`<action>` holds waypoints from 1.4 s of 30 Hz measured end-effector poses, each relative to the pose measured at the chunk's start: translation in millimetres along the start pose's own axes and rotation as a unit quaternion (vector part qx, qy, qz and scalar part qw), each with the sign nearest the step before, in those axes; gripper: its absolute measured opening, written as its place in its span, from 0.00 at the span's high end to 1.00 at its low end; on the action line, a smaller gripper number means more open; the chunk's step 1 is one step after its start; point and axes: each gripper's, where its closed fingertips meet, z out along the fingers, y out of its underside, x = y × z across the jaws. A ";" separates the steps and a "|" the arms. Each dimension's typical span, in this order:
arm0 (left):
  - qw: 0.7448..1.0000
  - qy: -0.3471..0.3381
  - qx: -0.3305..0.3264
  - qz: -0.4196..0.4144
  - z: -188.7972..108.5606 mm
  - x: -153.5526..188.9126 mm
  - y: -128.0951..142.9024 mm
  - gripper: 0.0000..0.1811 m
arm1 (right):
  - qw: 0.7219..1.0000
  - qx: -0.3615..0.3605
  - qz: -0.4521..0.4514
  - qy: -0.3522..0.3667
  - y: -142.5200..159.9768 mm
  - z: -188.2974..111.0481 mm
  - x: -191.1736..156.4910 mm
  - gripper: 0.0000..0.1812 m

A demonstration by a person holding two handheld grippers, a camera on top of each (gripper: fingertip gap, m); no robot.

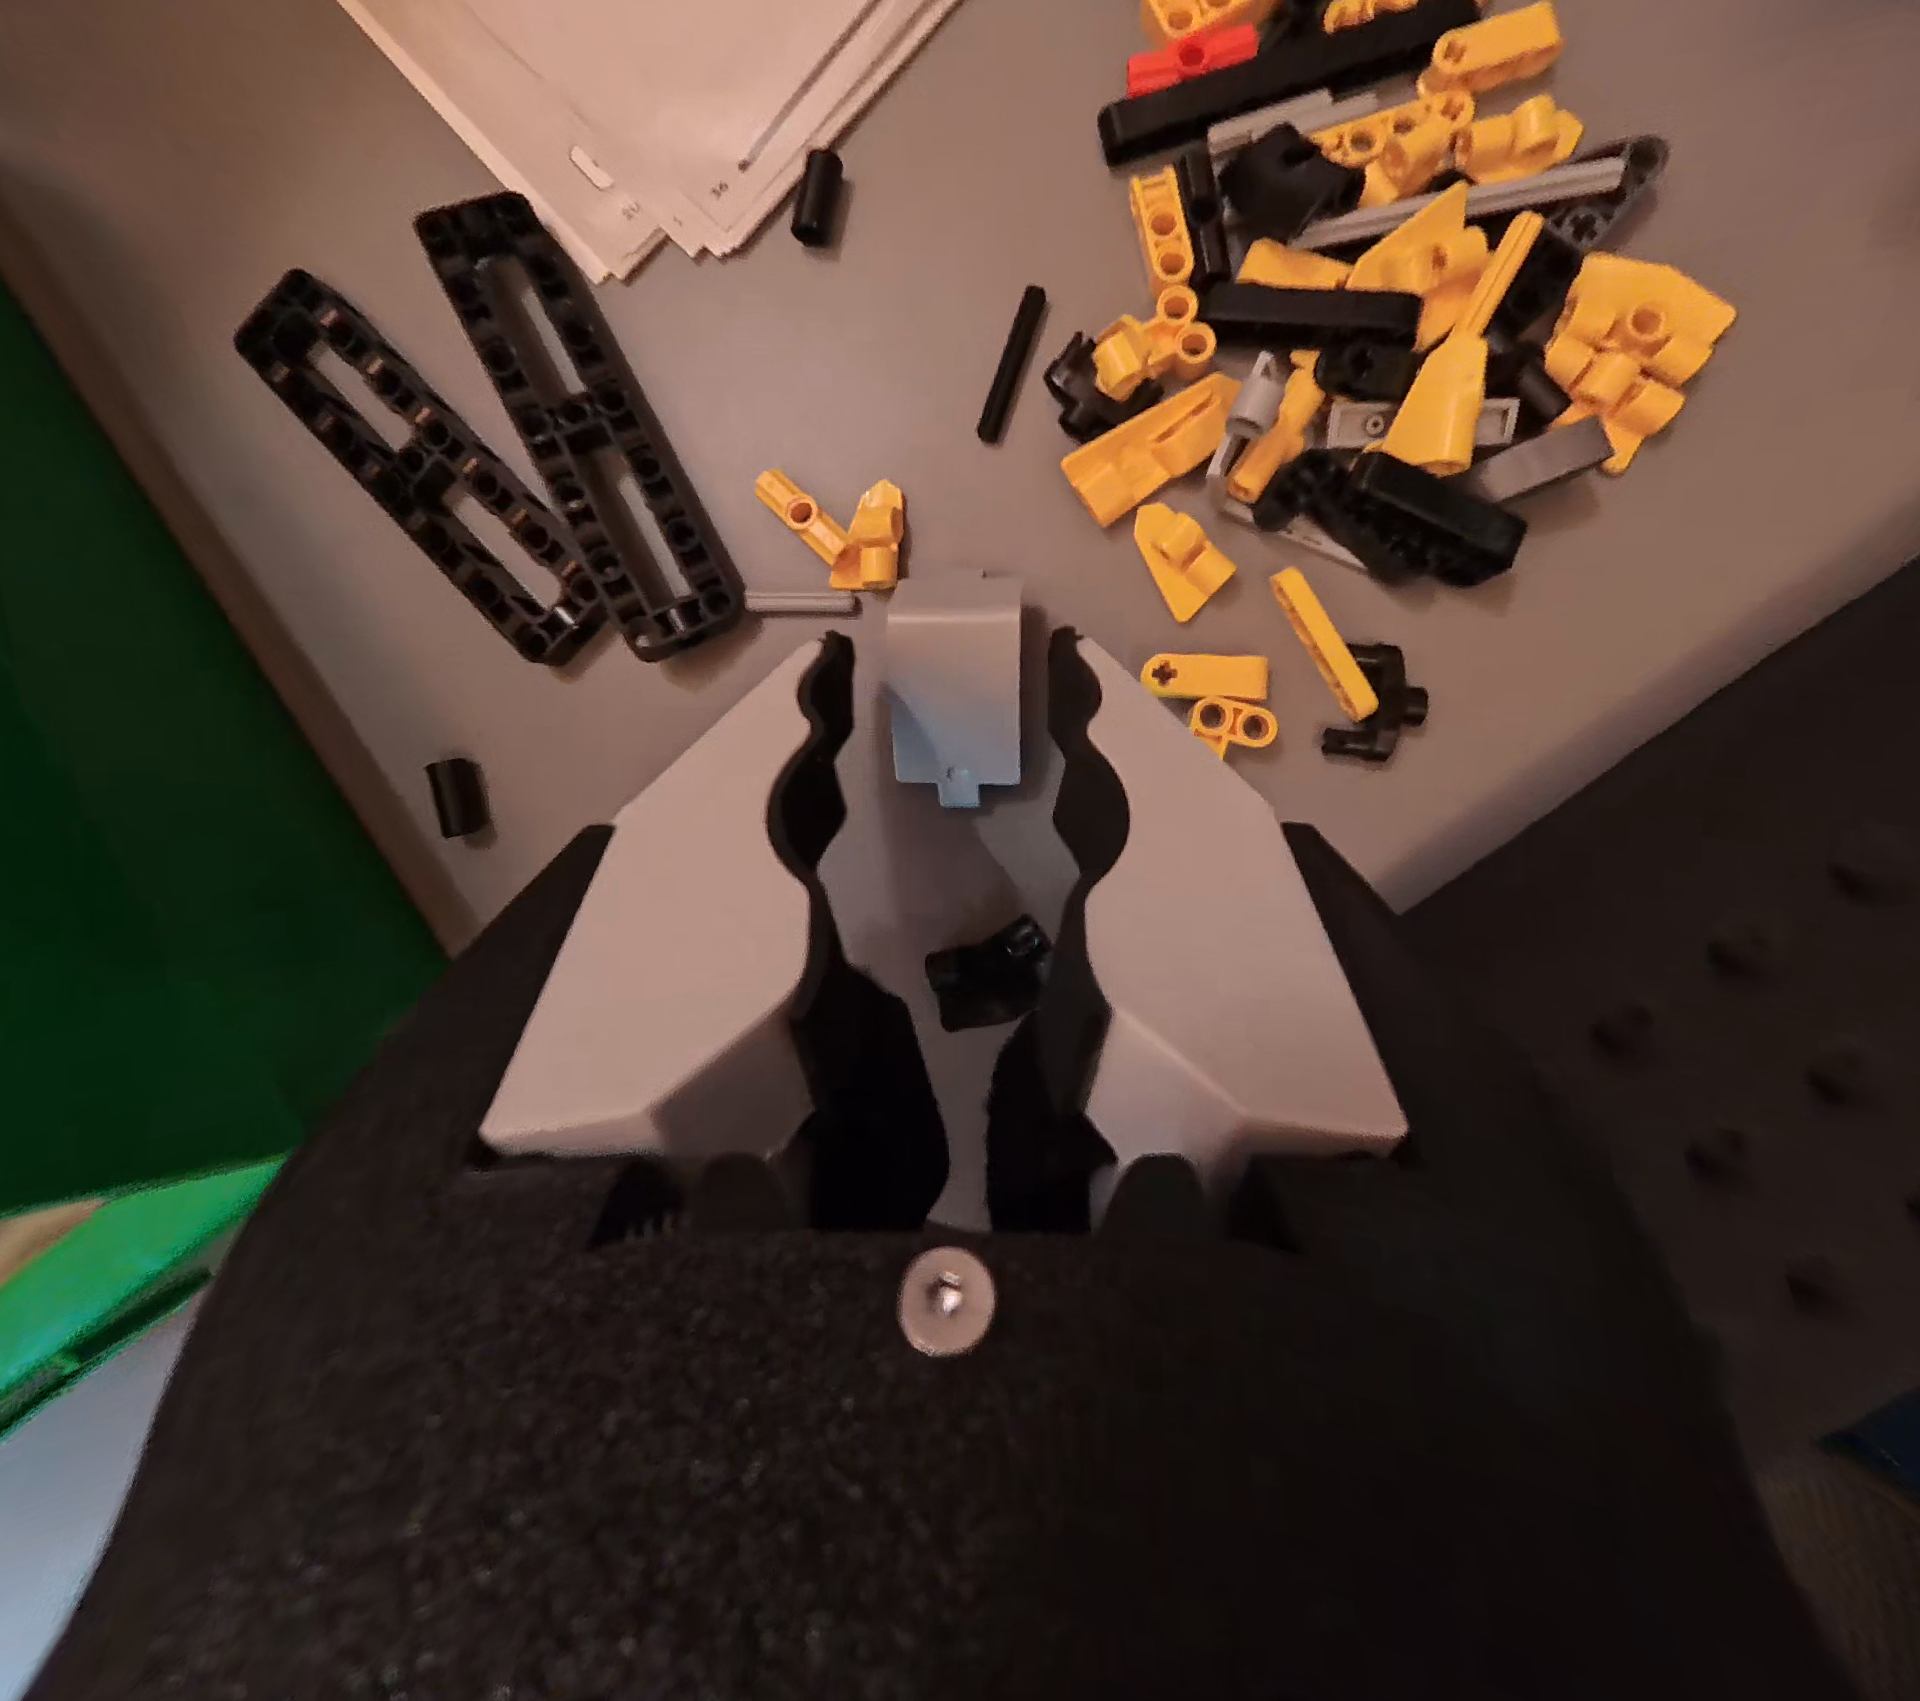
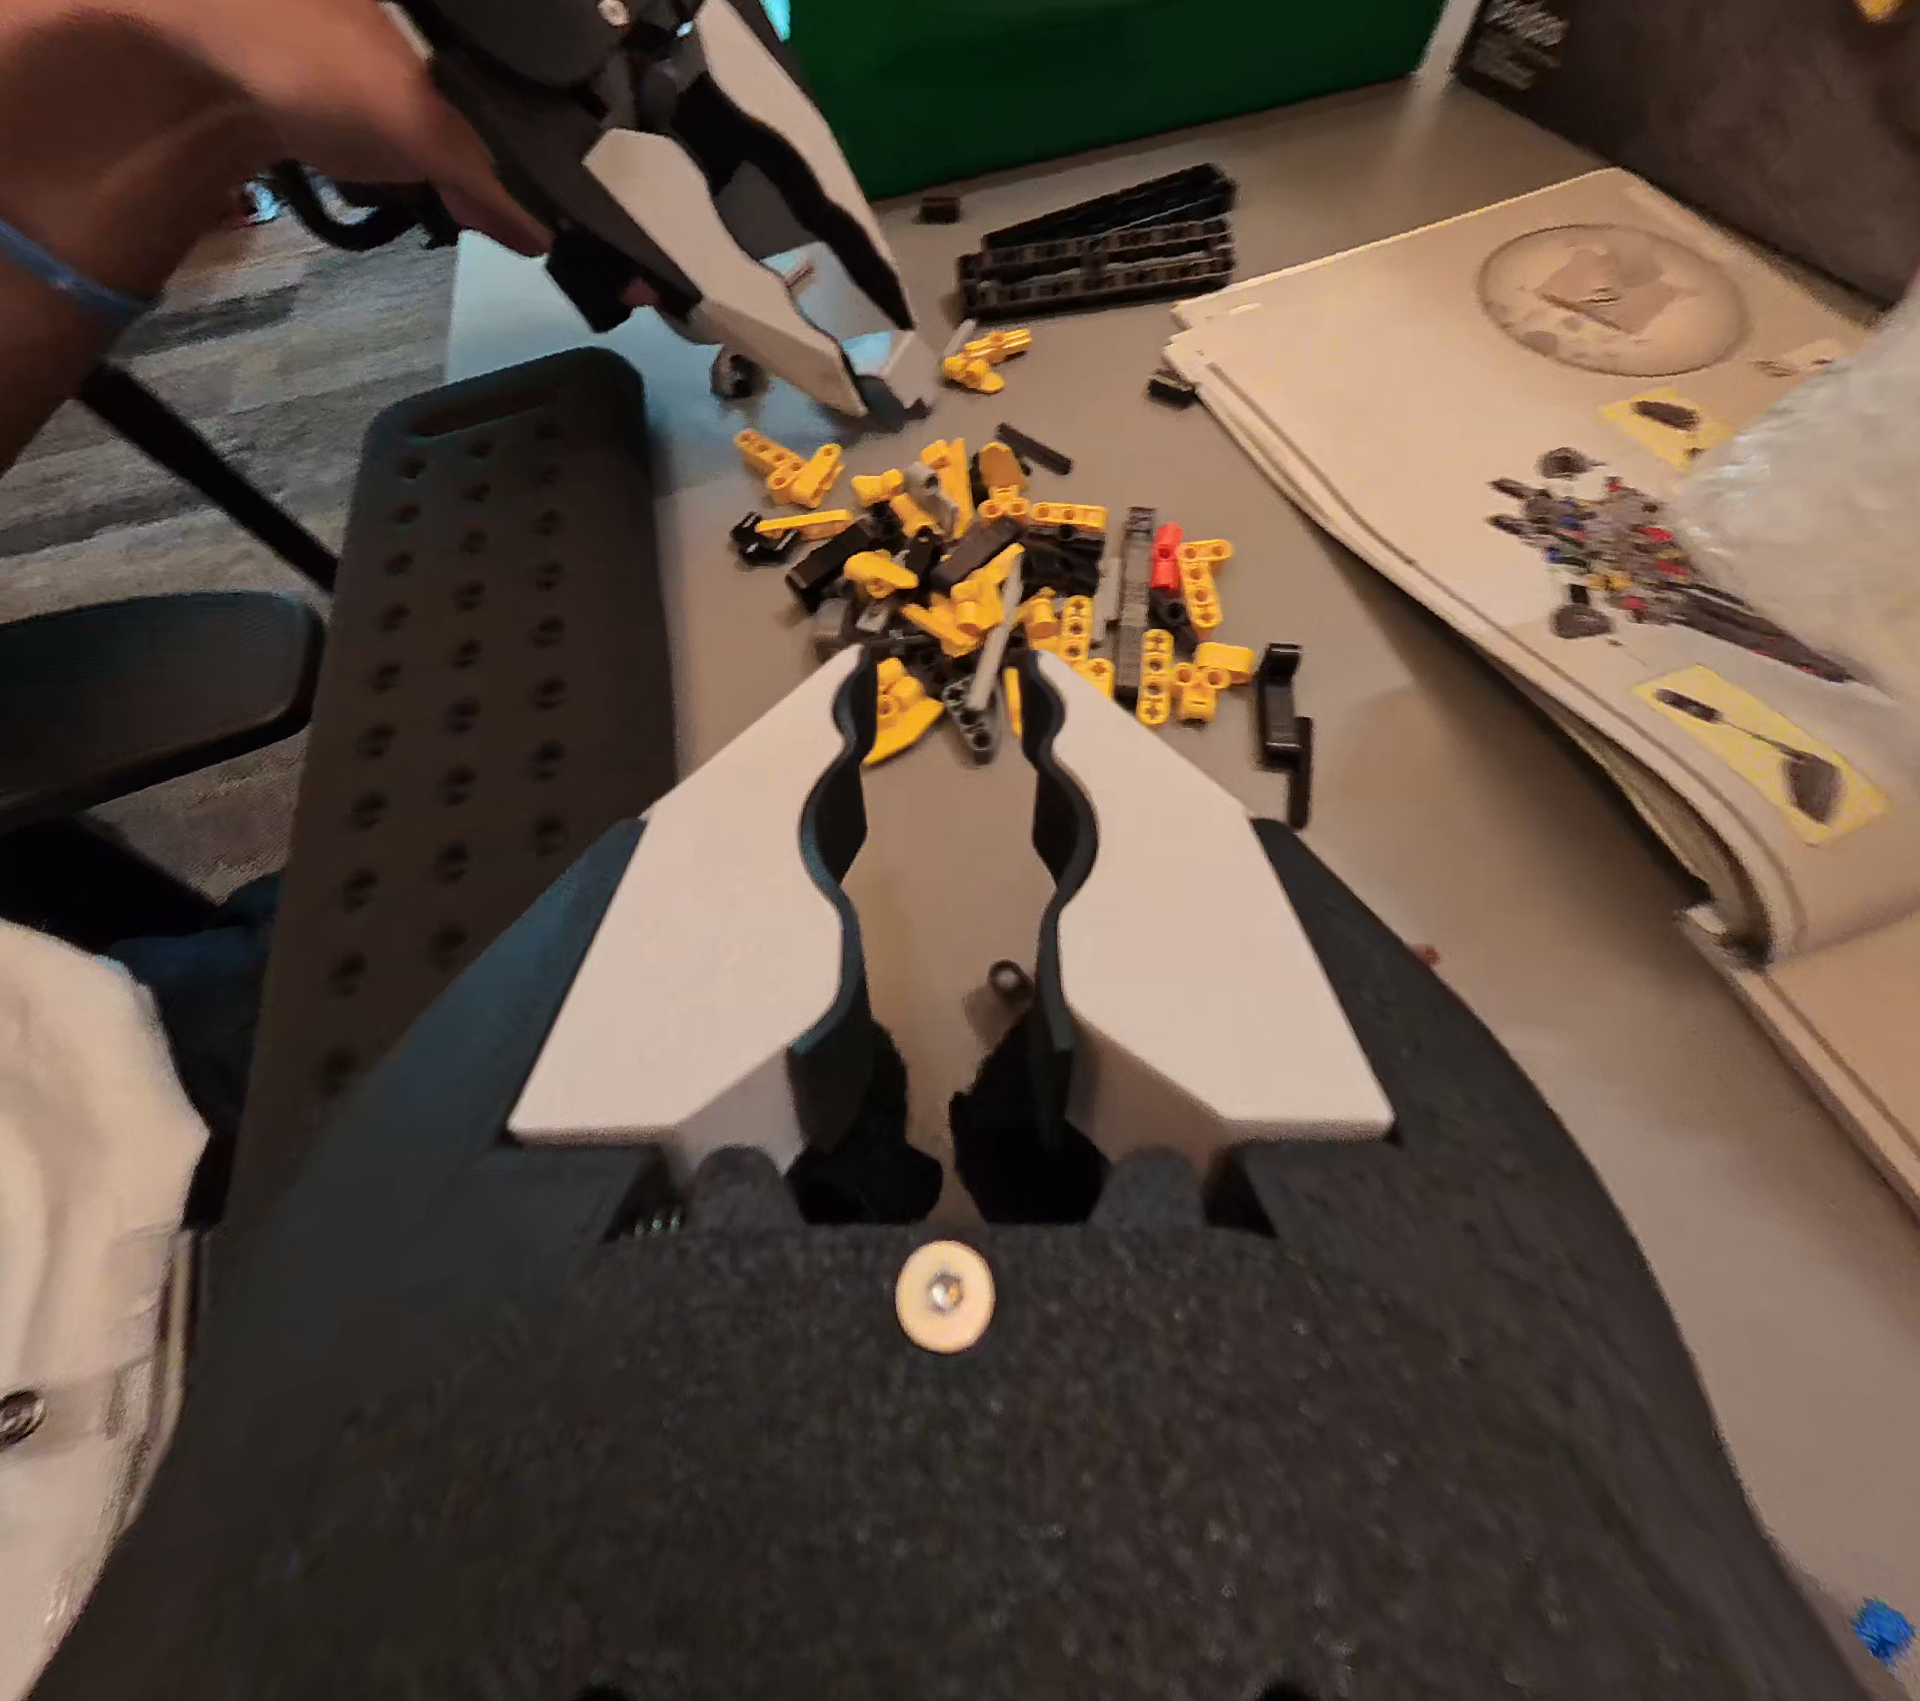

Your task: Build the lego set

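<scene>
Grey curved panel (image 1: 954,695) is sitting clamped between the left gripper (image 1: 948,643) tips, just above the table (image 1: 883,363); it should be kept square. Right gripper (image 2: 948,664) is hovering parted over the loose pile (image 2: 977,581) beyond.

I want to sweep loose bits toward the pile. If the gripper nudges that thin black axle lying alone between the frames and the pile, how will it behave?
The black axle looks like a slim, straight rod lying flat on the smooth grey table, so it would probably roll or skid sideways. It seems rigid and very light. With bare table around it, a push would likely move it alone.
</scene>
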 end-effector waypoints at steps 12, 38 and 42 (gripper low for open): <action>0.956 -0.028 0.270 -0.110 -61.6 16.0 -87.4 0.82 | 0.983 0.037 0.040 0.176 33.7 -83.9 80.4 0.78; 0.970 -0.028 0.192 -0.147 60.1 -9.3 -275.1 0.99 | 0.962 0.063 0.133 0.229 35.4 -126.8 139.6 0.77; 0.964 -0.041 0.252 -0.069 33.9 -5.2 -302.4 0.99 | 0.971 0.036 0.107 0.212 -17.4 -122.5 179.0 0.72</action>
